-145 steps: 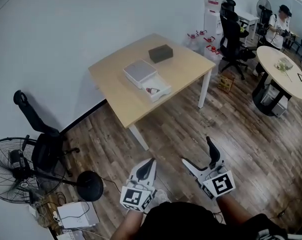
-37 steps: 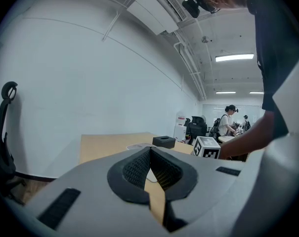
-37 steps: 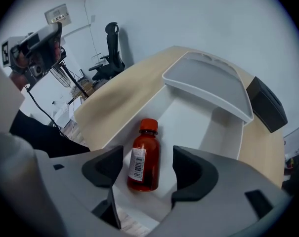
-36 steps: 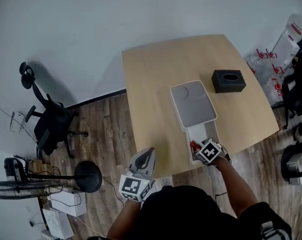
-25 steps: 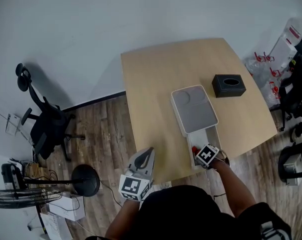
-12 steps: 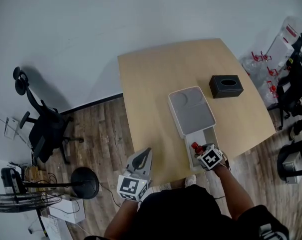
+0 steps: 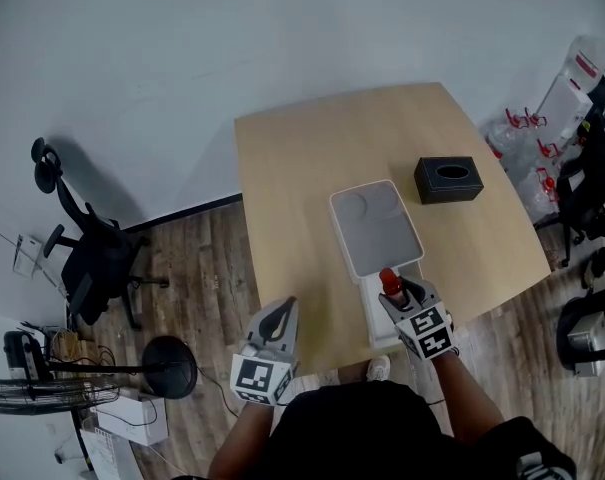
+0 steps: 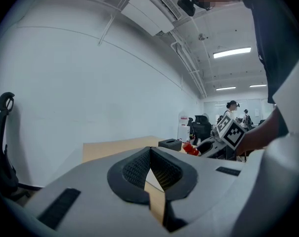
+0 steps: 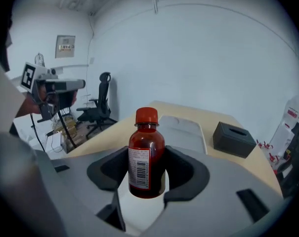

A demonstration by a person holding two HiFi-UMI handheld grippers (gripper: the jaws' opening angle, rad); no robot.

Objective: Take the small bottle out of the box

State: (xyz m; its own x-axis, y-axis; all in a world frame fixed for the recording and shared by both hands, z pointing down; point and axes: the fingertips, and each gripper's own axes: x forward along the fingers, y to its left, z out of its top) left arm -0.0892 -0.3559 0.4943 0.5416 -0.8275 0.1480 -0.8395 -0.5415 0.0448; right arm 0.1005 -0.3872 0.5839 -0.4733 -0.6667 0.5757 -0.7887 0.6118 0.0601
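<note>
Carry the bottle straight up until clear of the box walls, then out sideways toward bare counter at about 9 o'clock; judged the safest way, with the lid lying close at 12 o'clock. Hold it upright, cap on top, and move without jerks: smooth and round, so likely to twist or slip in the pads if swung. Hold the squeeze unchanged, neither tighter nor looser. Set down only on flat wood, well off the edge.

Gripped by the right hand-held gripper, jaws part-way apart and pressed on the two flanks at label height, neck and red cap standing proud above the pads, base hanging below them. Seen from the right gripper view dead centre between the jaws, with the white inside of the box under the base; apparently already off the box floor, no telling how far above the walls. In the head view, hanging over the open near end of the box, right at the lid's near edge, with the gripper's marker cube at 5 o'clock from the cap.

Further out: a tissue box at 1 o'clock, well apart on the counter. At 8 o'clock the left hand-held gripper, by the counter's near left corner, jaws closed together on nothing. Leave it idle, or bring it in only to steady the box.
</note>
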